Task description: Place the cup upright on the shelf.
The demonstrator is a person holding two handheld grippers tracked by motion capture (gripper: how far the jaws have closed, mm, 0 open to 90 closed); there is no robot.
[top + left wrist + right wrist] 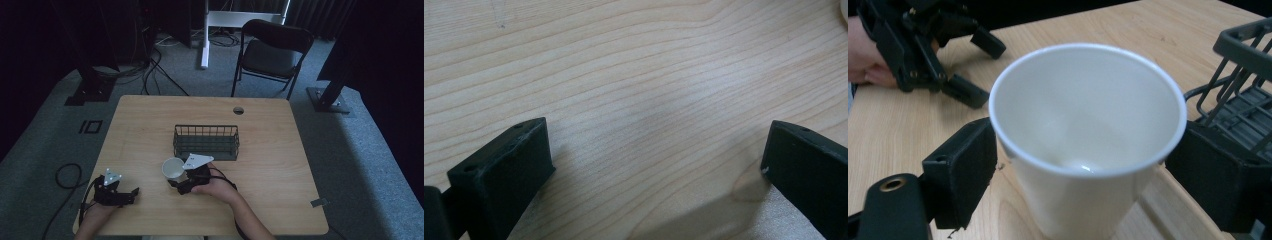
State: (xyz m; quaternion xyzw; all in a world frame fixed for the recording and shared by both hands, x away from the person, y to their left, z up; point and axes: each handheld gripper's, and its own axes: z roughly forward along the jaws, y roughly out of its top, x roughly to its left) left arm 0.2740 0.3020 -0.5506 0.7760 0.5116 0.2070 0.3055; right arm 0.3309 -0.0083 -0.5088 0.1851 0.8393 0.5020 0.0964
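Note:
A white paper cup stands just in front of the black wire basket on the wooden table. My right gripper is shut on it. In the right gripper view the empty cup sits between both black jaws, which press its sides, and the right gripper holds it below the rim. My left gripper rests open near the table's front left corner. In its own view the left gripper has bare wood between its wide-spread jaws. The left gripper also appears beyond the cup.
The basket is close at the cup's right and looks empty. A round cable hole lies near the far edge. A black folding chair stands behind the table. Cables run over the floor at the left.

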